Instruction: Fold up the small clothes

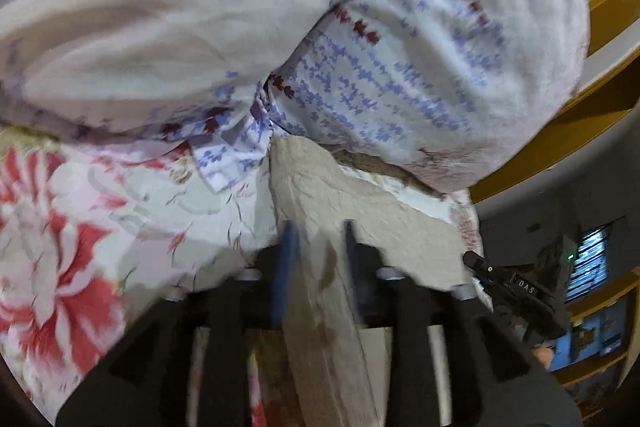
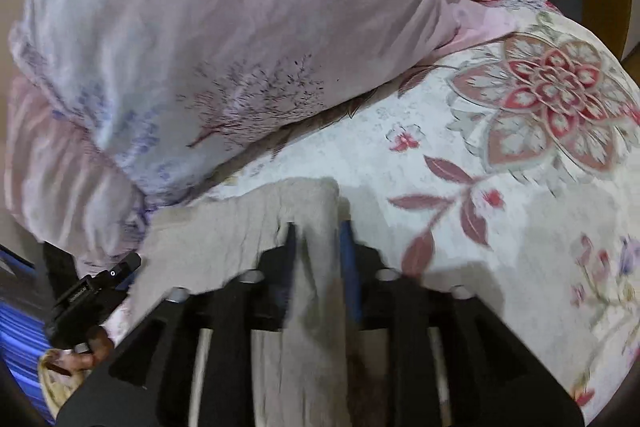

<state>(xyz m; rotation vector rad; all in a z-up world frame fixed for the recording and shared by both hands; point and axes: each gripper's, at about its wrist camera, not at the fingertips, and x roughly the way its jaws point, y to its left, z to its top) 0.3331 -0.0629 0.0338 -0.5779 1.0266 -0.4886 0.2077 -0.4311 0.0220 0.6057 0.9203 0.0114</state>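
Observation:
A small beige cloth lies on a floral bedsheet, one corner lifted toward the camera. My left gripper stands open, and a strip of the cloth runs loosely between its blue-padded fingers. In the right wrist view the same beige cloth passes between the fingers of my right gripper, which is also open around it. Each view catches the other tool at the cloth's far side: the right gripper and the left gripper, held by a hand.
A pillow with blue and red print and a plain pale one press close behind the cloth. A pink pillow with a branch print lies at the back. The floral sheet spreads to the right. A wooden bed frame edges the bed.

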